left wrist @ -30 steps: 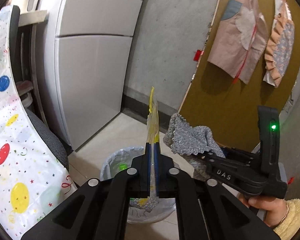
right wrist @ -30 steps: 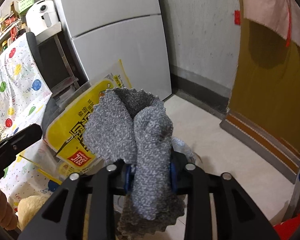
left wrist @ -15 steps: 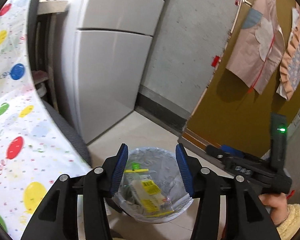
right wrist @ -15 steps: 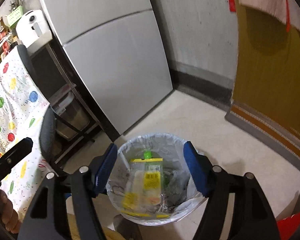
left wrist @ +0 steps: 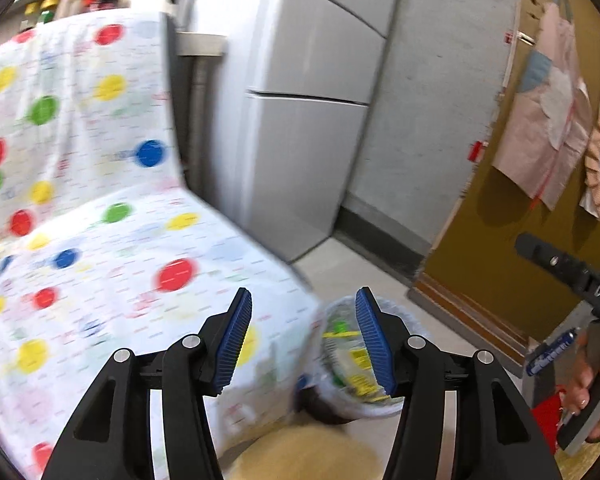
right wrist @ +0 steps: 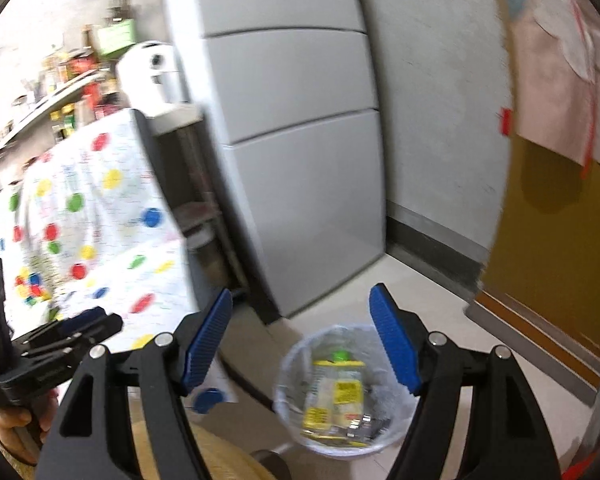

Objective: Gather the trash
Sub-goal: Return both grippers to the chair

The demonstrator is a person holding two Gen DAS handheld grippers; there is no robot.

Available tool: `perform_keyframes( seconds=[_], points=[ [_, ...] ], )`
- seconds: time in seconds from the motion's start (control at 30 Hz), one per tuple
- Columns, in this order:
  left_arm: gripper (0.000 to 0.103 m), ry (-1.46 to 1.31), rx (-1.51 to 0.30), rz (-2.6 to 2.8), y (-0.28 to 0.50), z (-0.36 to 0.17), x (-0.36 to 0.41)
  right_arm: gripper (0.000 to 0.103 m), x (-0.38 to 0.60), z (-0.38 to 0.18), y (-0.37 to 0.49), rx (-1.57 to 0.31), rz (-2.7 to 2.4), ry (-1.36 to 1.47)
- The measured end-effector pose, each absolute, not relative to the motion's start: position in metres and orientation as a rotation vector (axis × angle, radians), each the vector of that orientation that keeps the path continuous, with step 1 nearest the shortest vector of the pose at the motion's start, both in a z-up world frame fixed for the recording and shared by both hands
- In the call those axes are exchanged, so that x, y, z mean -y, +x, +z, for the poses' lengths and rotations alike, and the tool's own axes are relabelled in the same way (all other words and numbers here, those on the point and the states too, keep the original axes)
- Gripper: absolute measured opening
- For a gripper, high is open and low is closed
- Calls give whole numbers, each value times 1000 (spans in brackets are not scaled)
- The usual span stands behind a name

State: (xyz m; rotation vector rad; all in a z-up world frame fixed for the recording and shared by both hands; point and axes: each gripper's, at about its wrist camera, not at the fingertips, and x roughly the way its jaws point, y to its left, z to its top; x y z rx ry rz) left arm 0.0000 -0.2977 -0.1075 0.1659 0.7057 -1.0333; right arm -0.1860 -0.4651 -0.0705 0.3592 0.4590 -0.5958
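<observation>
A round bin with a clear plastic liner [right wrist: 396,432] stands on the floor and holds a yellow wrapper [right wrist: 336,396] and other trash. It also shows in the left wrist view [left wrist: 340,320], partly hidden behind the chair cover. My left gripper [left wrist: 302,340] is open and empty, up and to the left of the bin. My right gripper [right wrist: 302,340] is open and empty, raised above the bin. The left gripper's body shows at the lower left of the right wrist view [right wrist: 56,344].
A chair with a white polka-dot cover [left wrist: 100,208] stands left of the bin. A grey fridge [right wrist: 292,152] is behind it, by a grey wall. A brown door [left wrist: 512,216] with hanging cloths is at the right. Shelves with jars [right wrist: 64,80] are at the far left.
A second ago the left gripper held the yellow wrapper and the right a grey cloth. Both opened; the wrapper now lies in the bin. Both grippers have since lifted and swung left.
</observation>
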Motion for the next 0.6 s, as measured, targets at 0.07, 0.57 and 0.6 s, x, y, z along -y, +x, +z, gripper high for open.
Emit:
perform_keyframes(
  seconds=[0.07, 0.57, 0.6],
  points=[
    [64, 152, -696, -992, 5, -103, 275, 71, 450, -66, -171, -453, -550, 341],
    [87, 135, -664, -589, 57, -79, 97, 82, 311, -41, -34, -500, -159, 167],
    [87, 133, -668, -559, 60, -79, 87, 84, 302, -40, -26, -500, -137, 156]
  ],
)
